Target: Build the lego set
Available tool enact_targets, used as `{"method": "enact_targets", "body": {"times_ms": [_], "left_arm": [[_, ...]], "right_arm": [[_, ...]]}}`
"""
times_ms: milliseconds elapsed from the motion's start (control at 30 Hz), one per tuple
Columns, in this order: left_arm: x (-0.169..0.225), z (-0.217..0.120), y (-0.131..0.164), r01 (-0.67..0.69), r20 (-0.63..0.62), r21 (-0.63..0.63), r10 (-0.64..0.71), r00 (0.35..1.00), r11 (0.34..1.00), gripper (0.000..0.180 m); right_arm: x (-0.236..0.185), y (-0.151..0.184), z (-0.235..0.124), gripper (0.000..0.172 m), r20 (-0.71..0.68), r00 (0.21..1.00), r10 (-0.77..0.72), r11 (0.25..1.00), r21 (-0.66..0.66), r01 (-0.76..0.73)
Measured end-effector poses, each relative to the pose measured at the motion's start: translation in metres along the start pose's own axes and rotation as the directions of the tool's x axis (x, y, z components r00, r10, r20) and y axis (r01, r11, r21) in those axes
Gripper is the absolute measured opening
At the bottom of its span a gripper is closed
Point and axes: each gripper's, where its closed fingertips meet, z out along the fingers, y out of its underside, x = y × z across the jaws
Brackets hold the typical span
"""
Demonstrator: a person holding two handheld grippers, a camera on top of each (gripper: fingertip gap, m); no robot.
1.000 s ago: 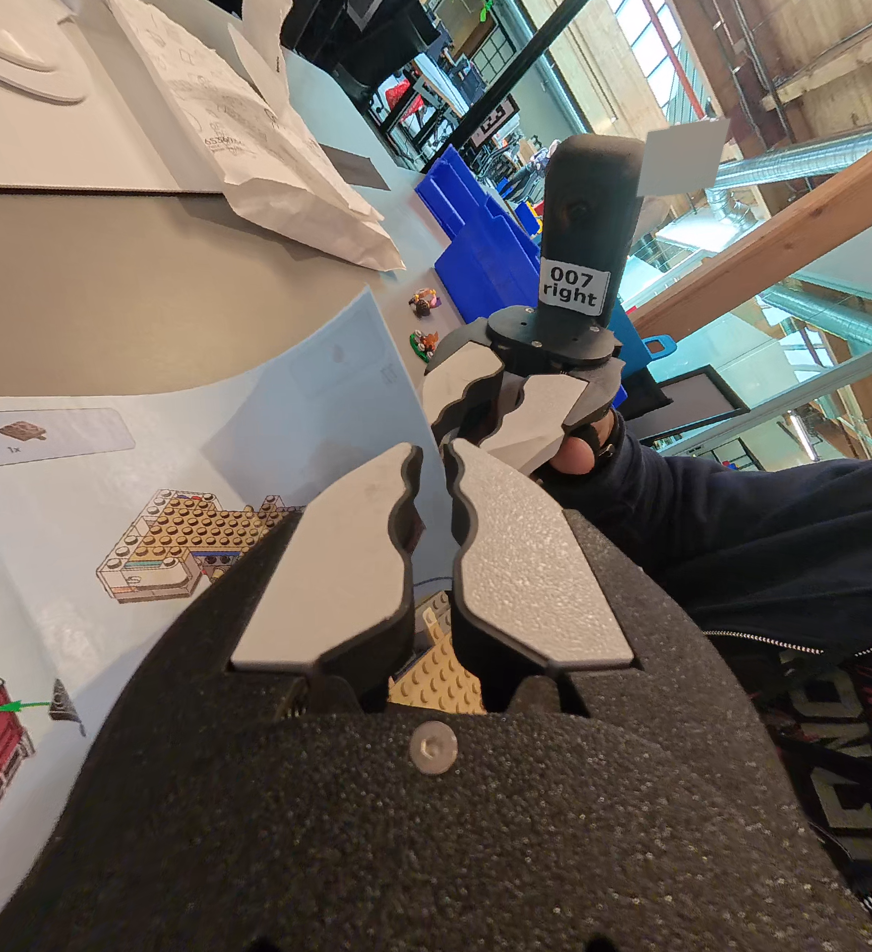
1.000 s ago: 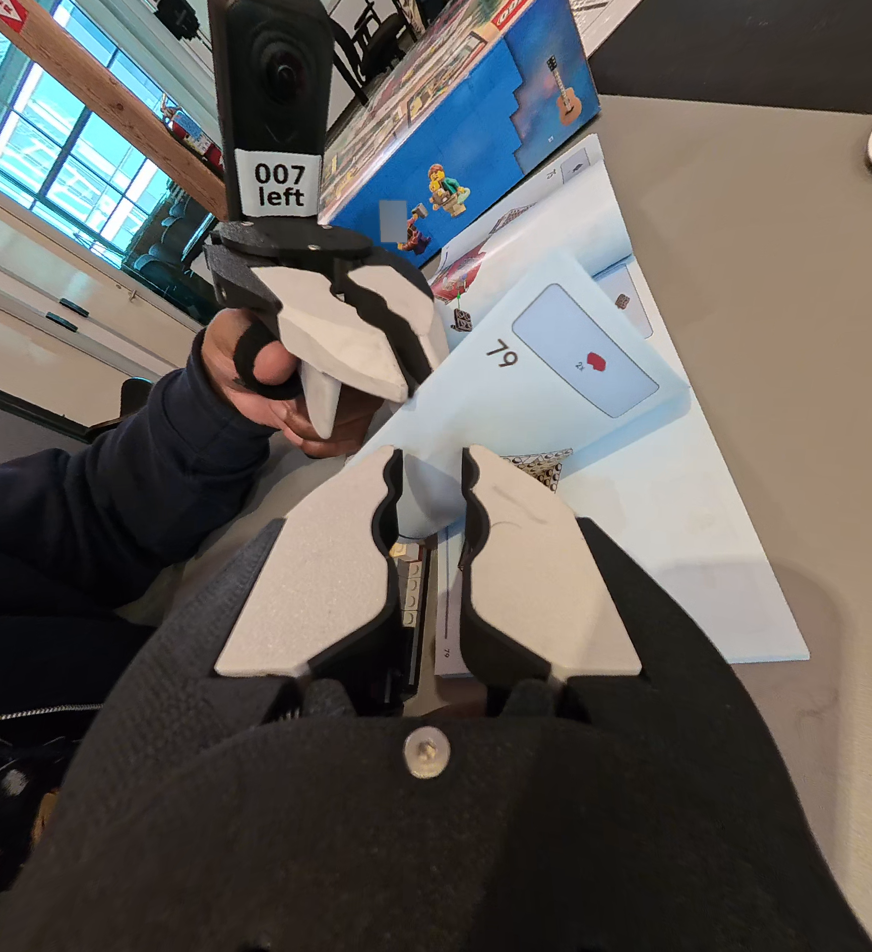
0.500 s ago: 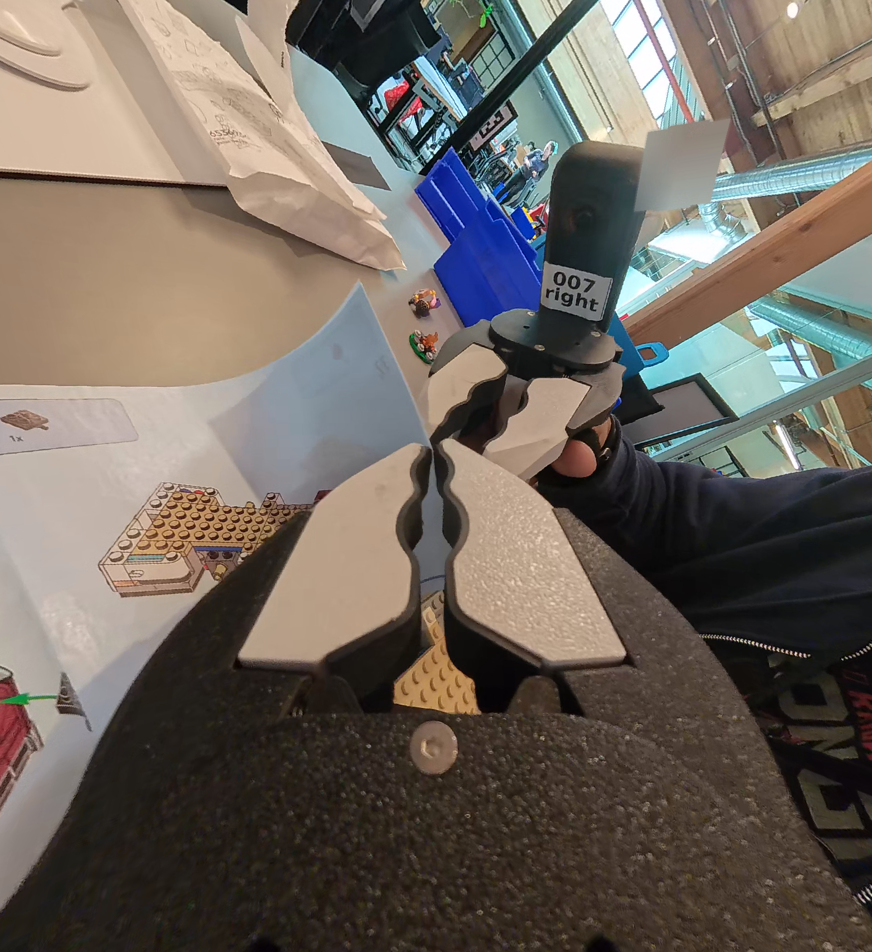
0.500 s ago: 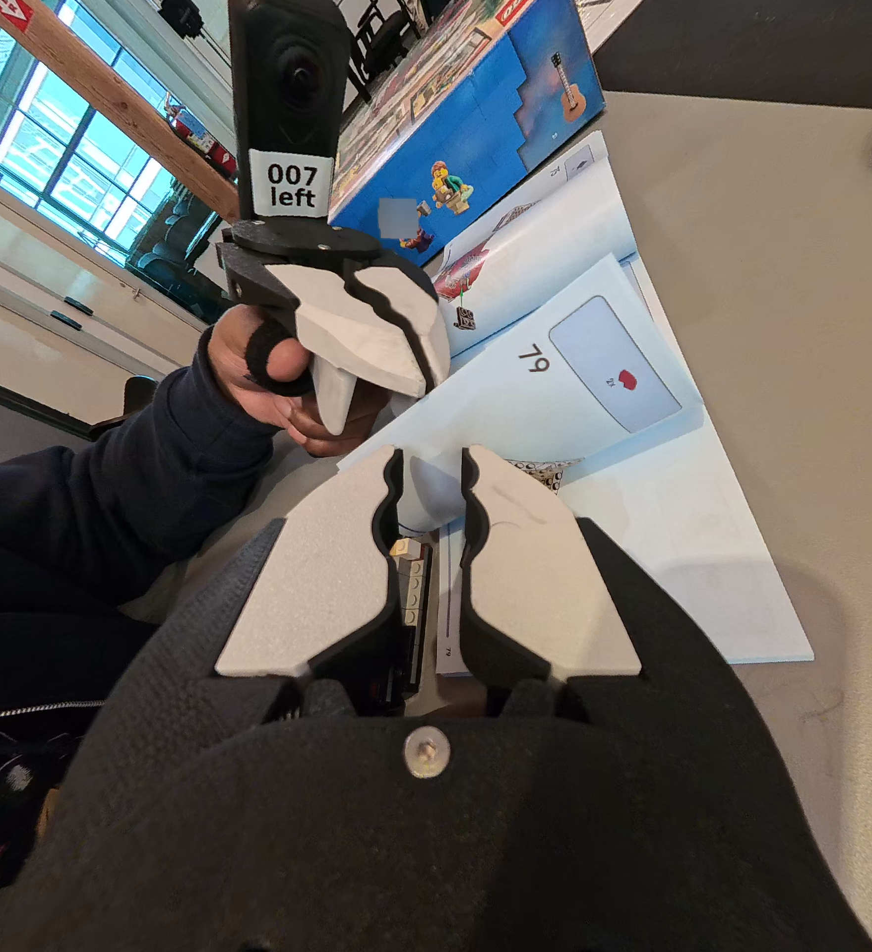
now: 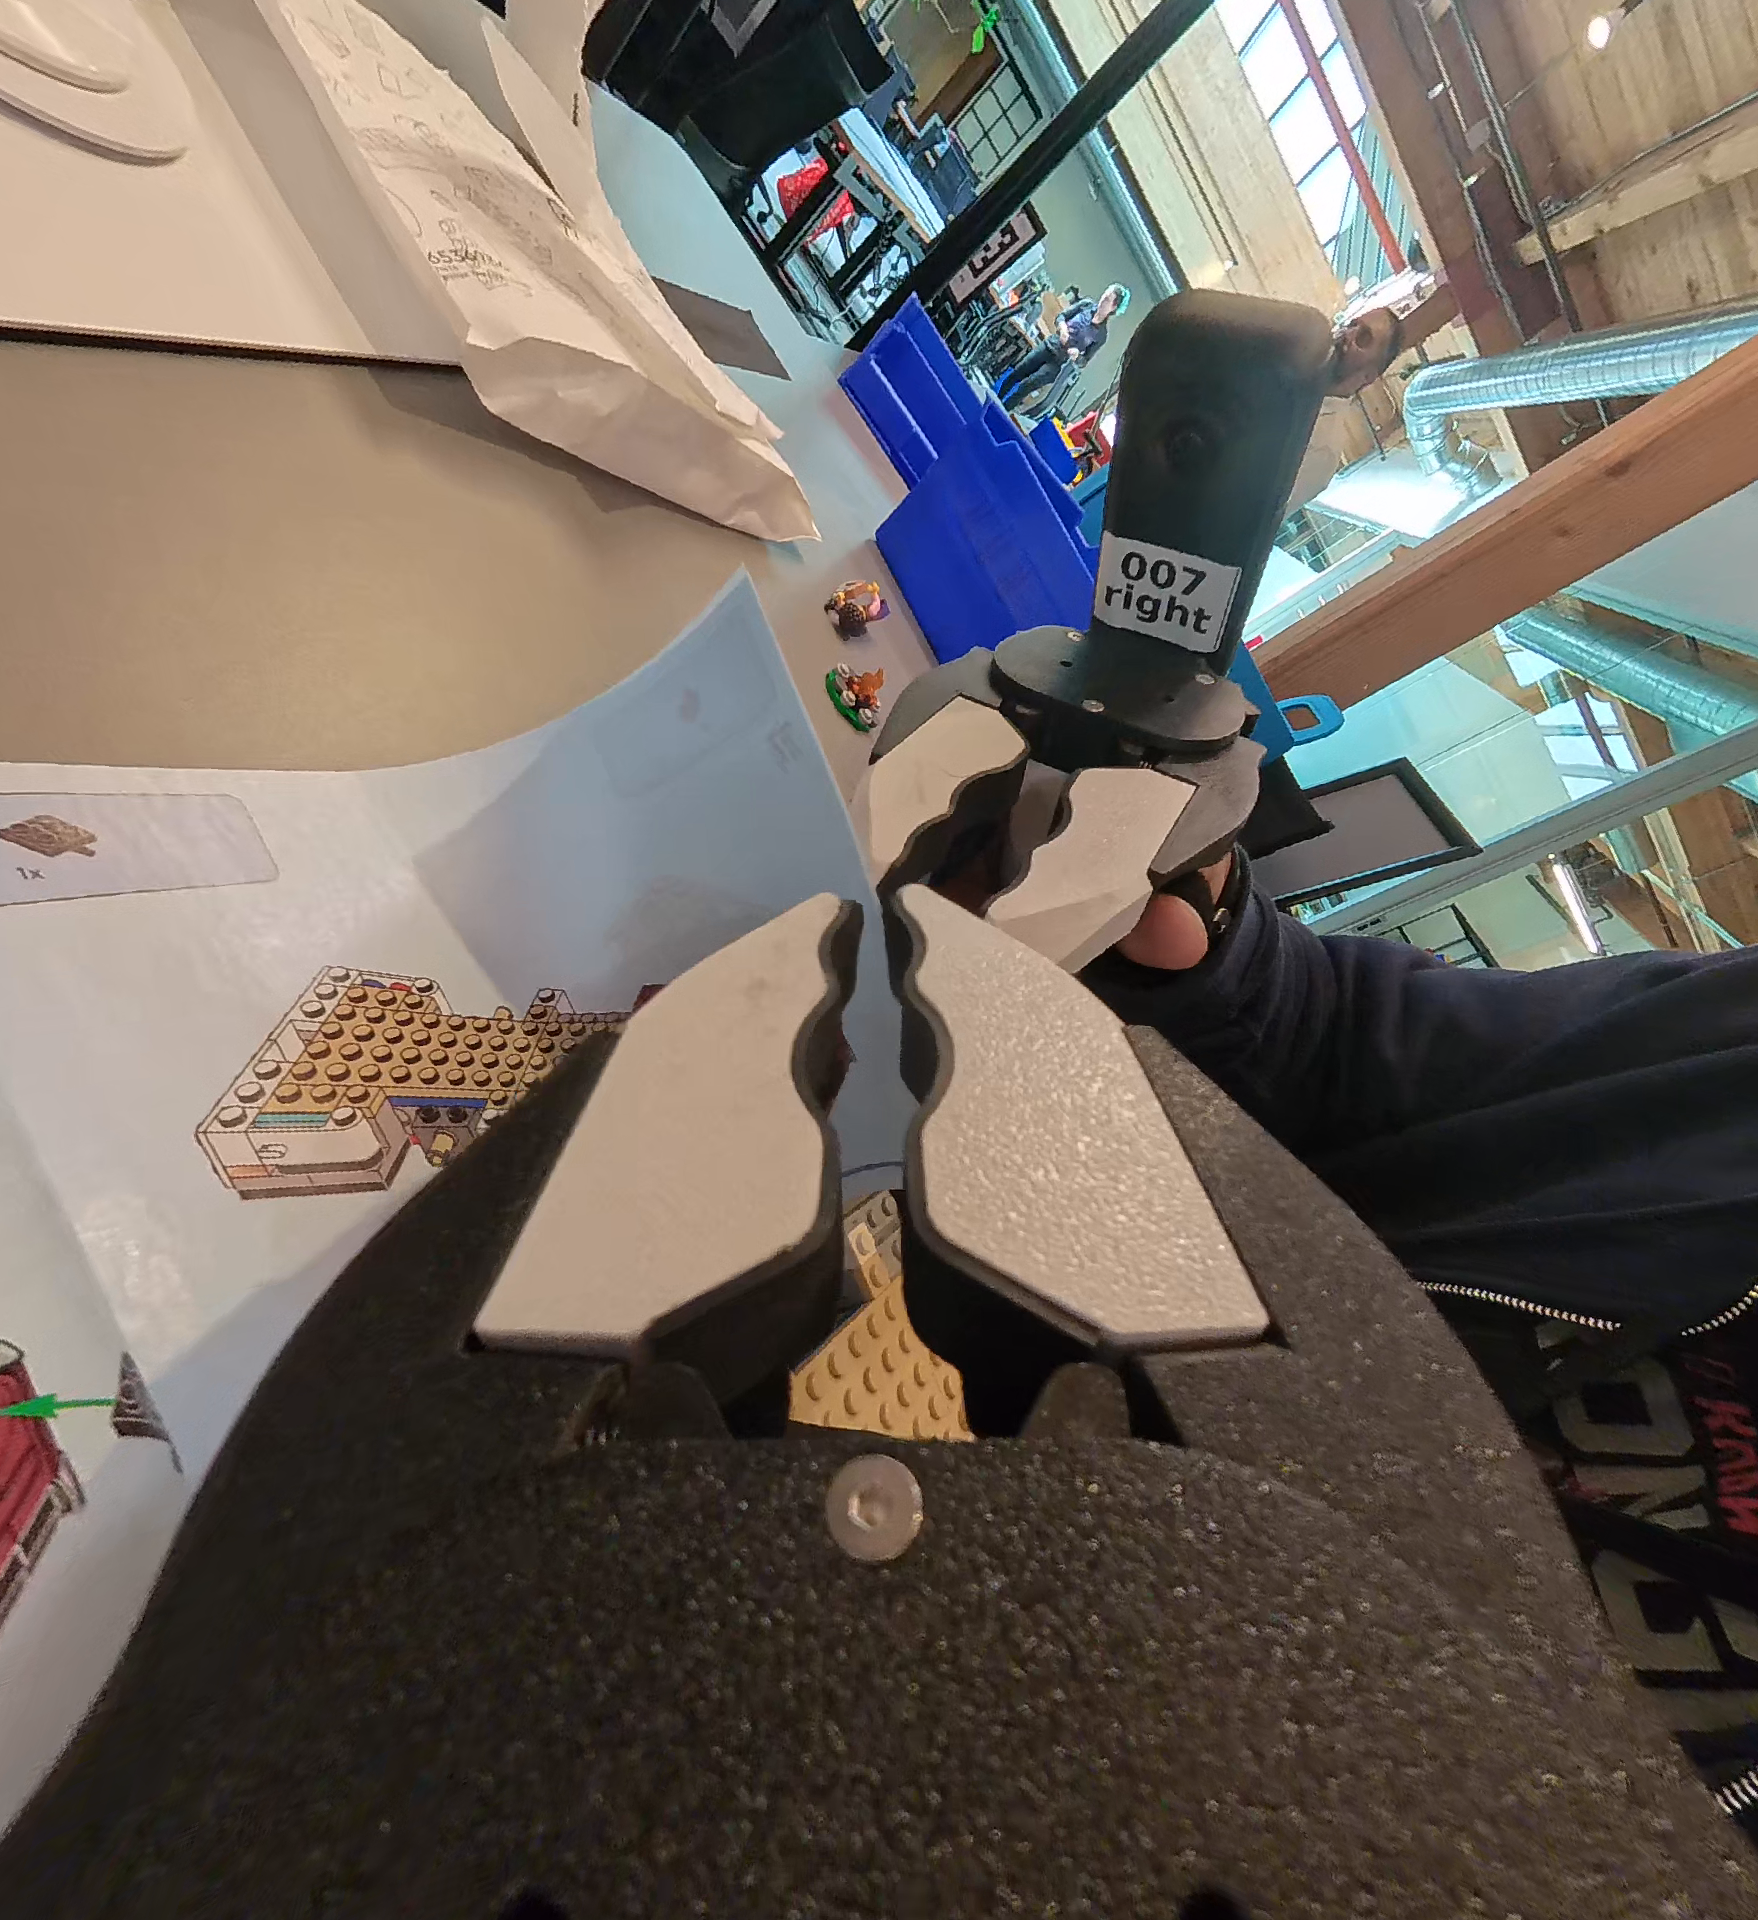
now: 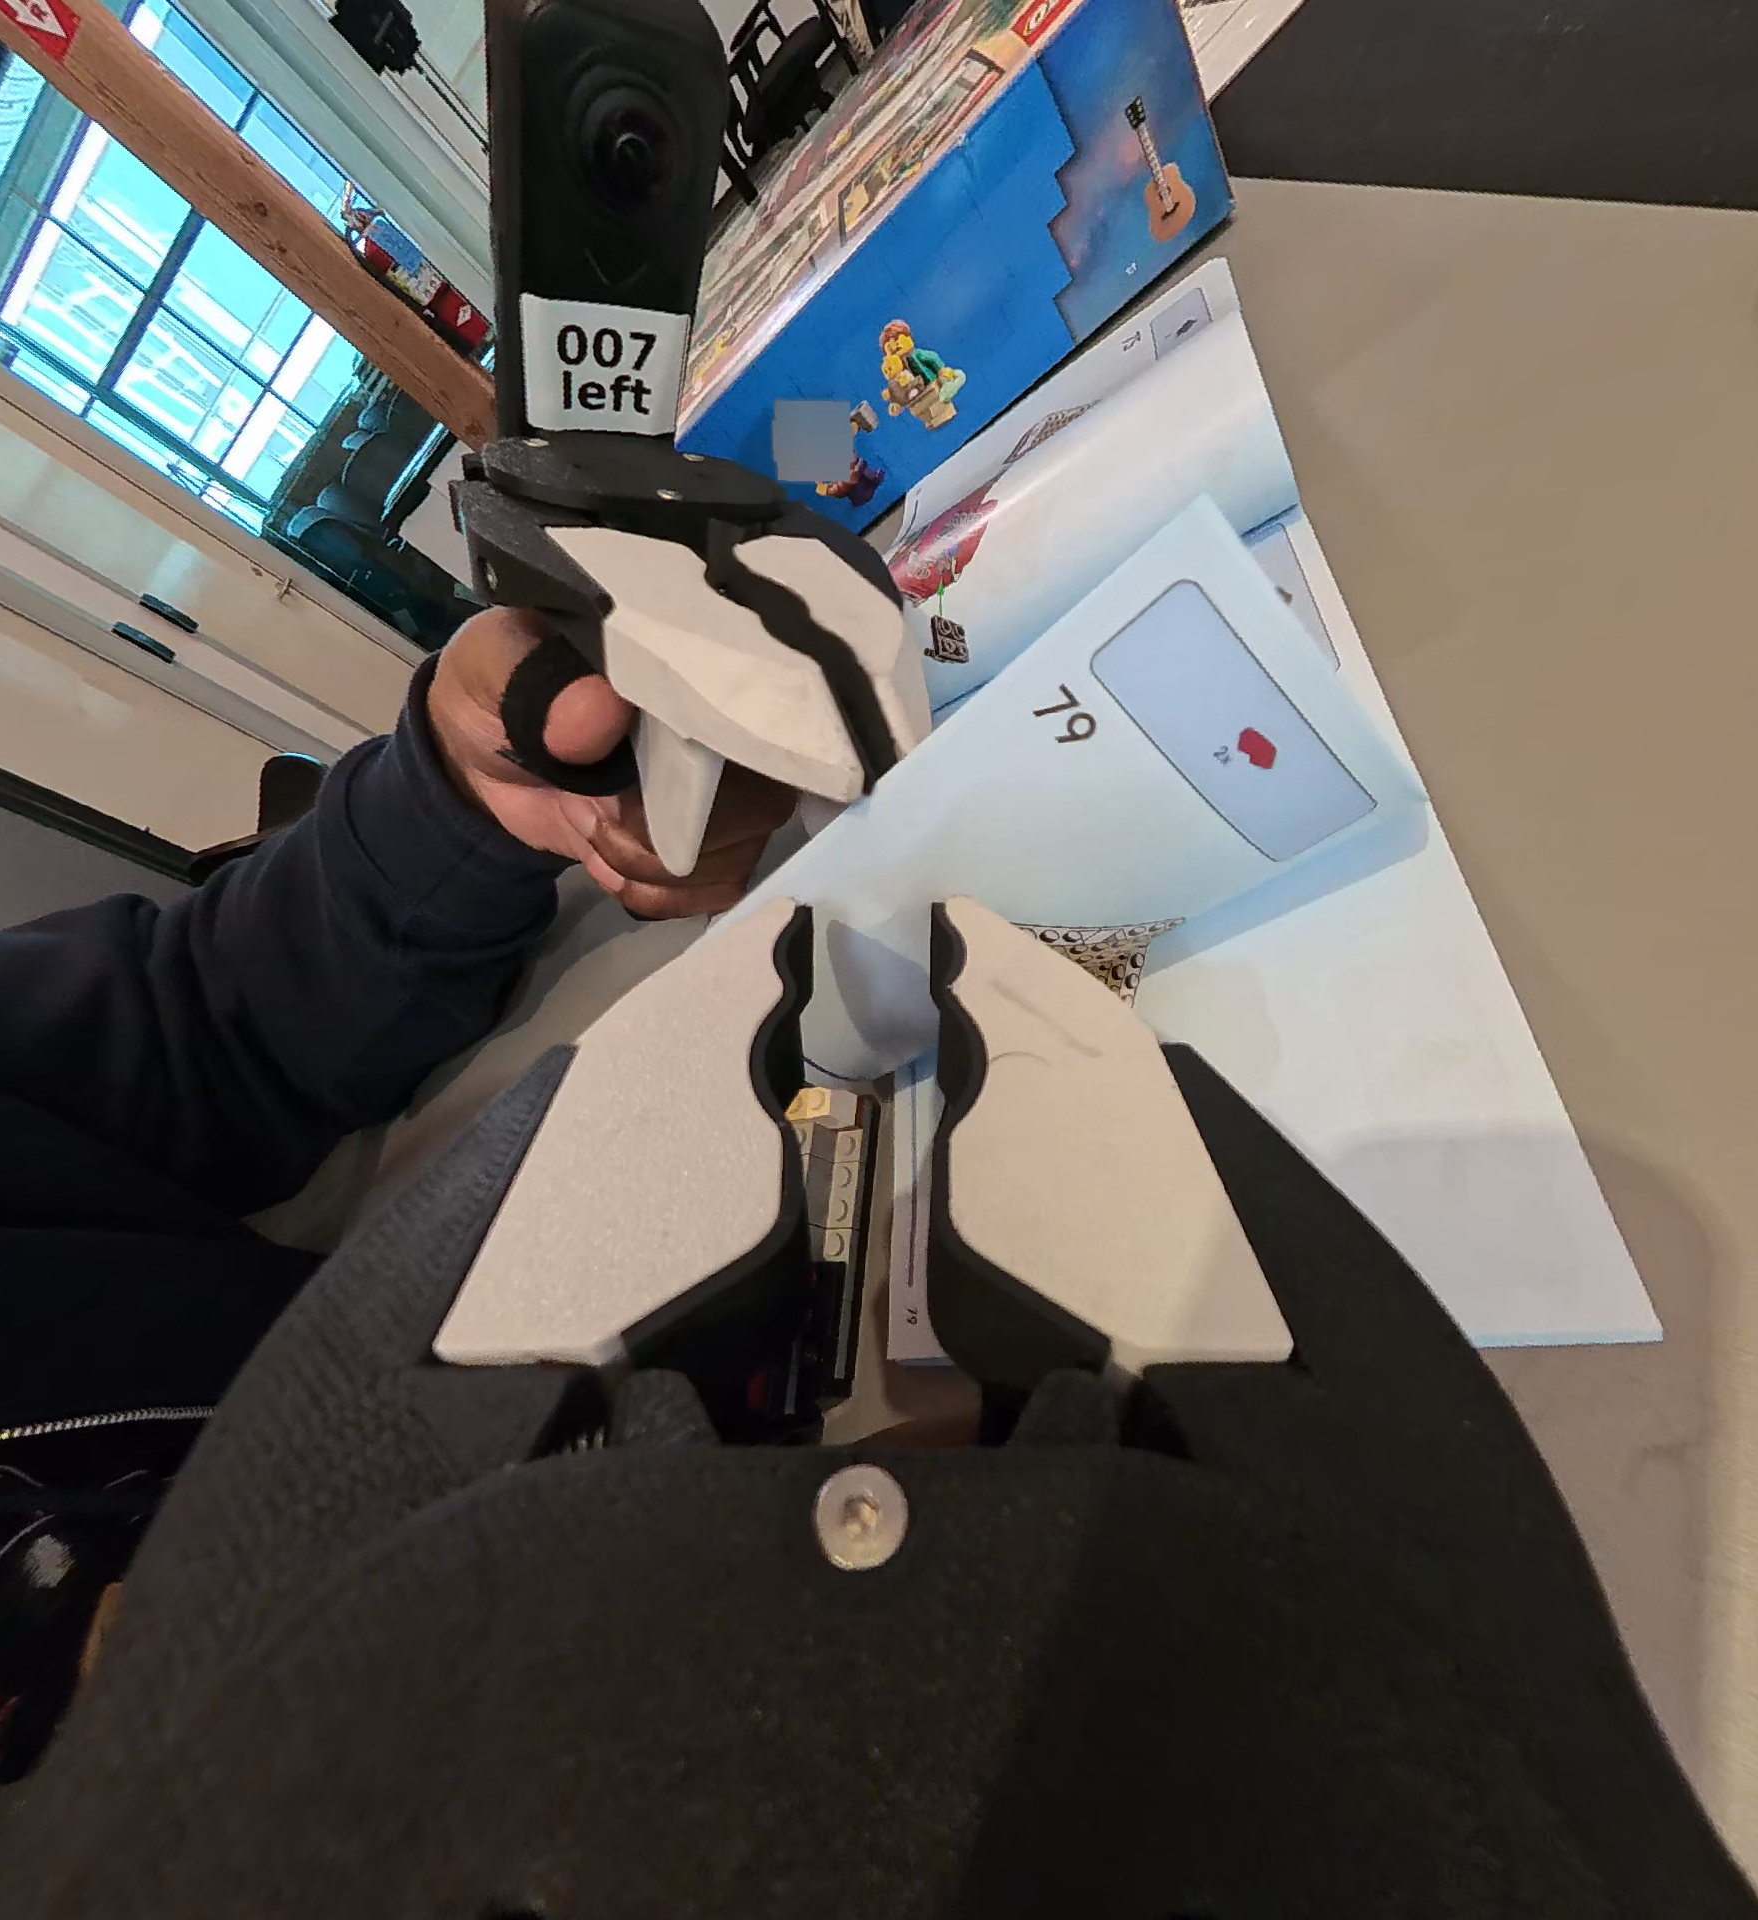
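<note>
My left gripper (image 5: 875,909) is shut on the free edge of a light blue page (image 5: 646,779) of an open brick instruction booklet and holds it lifted and curled. The right wrist view shows its tips (image 6: 859,779) at that page's edge (image 6: 1010,810). My right gripper (image 6: 870,914) is open. Its fingers stand apart, and the page's curled lower corner shows between the tips without being pressed. It faces the left one closely (image 5: 974,883). A small tan and grey brick build (image 5: 875,1371) lies below both grippers and shows edge-on (image 6: 828,1174).
The booklet (image 6: 1374,1143) lies on a grey table (image 6: 1581,520). A blue toy box (image 6: 1010,239) stands behind it. A white paper bag (image 5: 542,312), blue bins (image 5: 968,520) and two small figures (image 5: 854,608) are at the far side. The person's dark sleeves are close by. Both grippers' tips are close together, under 4 cm apart.
My left gripper's fingers closed on the page edge, then eased slightly, and the page swung up and over further. My right gripper kept its gap and place.
</note>
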Motion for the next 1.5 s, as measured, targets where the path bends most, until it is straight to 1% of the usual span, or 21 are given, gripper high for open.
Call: {"method": "enact_targets", "body": {"times_ms": [133,400,600,667,767,867,1033,1167,1367,1500], "left_arm": [[-0.001,0.0,0.001,0.002,0.001,-0.004,-0.002,1.0,1.0,0.0],[-0.002,-0.001,0.0,0.01,0.002,0.002,-0.01,1.0,1.0,0.0],[0.0,-0.003,-0.002,0.013,-0.001,0.015,-0.013,1.0,1.0,0.0],[-0.001,-0.004,-0.004,0.02,0.003,0.023,-0.02,1.0,1.0,0.0],[-0.003,-0.007,-0.007,0.026,0.01,0.035,-0.026,1.0,0.999,0.0],[-0.004,-0.013,-0.011,0.025,0.019,0.05,-0.026,0.999,0.998,0.0],[-0.006,-0.03,-0.024,0.014,0.045,0.093,-0.018,0.999,0.996,0.0],[-0.007,-0.046,-0.035,-0.004,0.077,0.133,-0.006,0.997,0.991,0.0],[-0.013,-0.081,-0.055,-0.056,0.177,0.198,0.02,0.984,0.979,0.0],[-0.015,-0.105,-0.068,-0.101,0.25,0.239,0.04,0.967,0.966,0.0]], "right_arm": [[-0.001,0.001,0.001,0.022,0.001,1.0,0.0,1.0,-0.002,0.0],[0.0,0.0,-0.002,0.023,-0.011,1.0,-0.013,1.0,-0.011,0.013],[0.012,-0.006,-0.02,0.028,-0.143,0.977,-0.158,0.986,-0.07,0.15],[0.016,-0.011,-0.028,0.033,-0.198,0.959,-0.2,0.979,-0.082,0.188],[0.017,-0.025,-0.041,0.033,-0.274,0.924,-0.267,0.964,-0.067,0.258],[0.017,-0.028,-0.045,0.033,-0.289,0.916,-0.278,0.96,-0.063,0.271],[0.033,-0.005,-0.029,0.033,-0.306,0.911,-0.278,0.959,-0.141,0.246],[0.037,0.008,-0.018,0.033,-0.303,0.908,-0.291,0.952,-0.184,0.244],[0.038,0.018,-0.012,0.033,-0.302,0.894,-0.331,0.934,-0.236,0.267],[0.037,0.021,-0.008,0.033,-0.291,0.899,-0.327,0.934,-0.244,0.261]]}}
